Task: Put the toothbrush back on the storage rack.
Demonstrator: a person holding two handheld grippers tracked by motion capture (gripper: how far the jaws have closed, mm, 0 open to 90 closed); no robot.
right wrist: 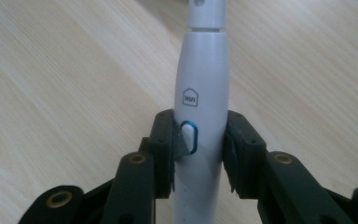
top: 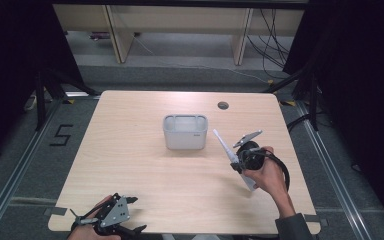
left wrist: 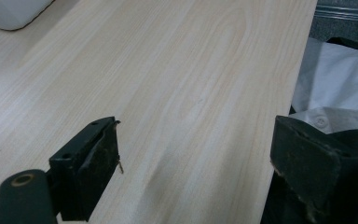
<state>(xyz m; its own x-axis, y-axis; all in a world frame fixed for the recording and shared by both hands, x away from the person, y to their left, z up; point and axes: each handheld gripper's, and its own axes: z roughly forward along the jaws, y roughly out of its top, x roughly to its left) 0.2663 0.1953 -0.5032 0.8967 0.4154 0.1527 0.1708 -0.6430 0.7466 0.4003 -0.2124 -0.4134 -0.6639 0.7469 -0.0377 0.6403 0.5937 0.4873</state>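
Note:
A white electric toothbrush [right wrist: 201,93] with a blue-ringed button stands between the jaws of my right gripper [right wrist: 199,149], which is shut on its handle. In the high view the toothbrush [top: 226,148] slants up and to the left from the right gripper [top: 244,161], held above the table to the right of a white rectangular bin [top: 185,131]. My left gripper [top: 105,216] rests at the table's near left edge. In the left gripper view its jaws stand wide apart, the left gripper [left wrist: 196,158] open over bare wood.
The light wooden table [top: 140,165] has a cable hole [top: 223,105] near its far right edge. A corner of the white bin [left wrist: 14,11] appears at the top left of the left gripper view. White cloth [left wrist: 340,88] lies beyond the table edge there.

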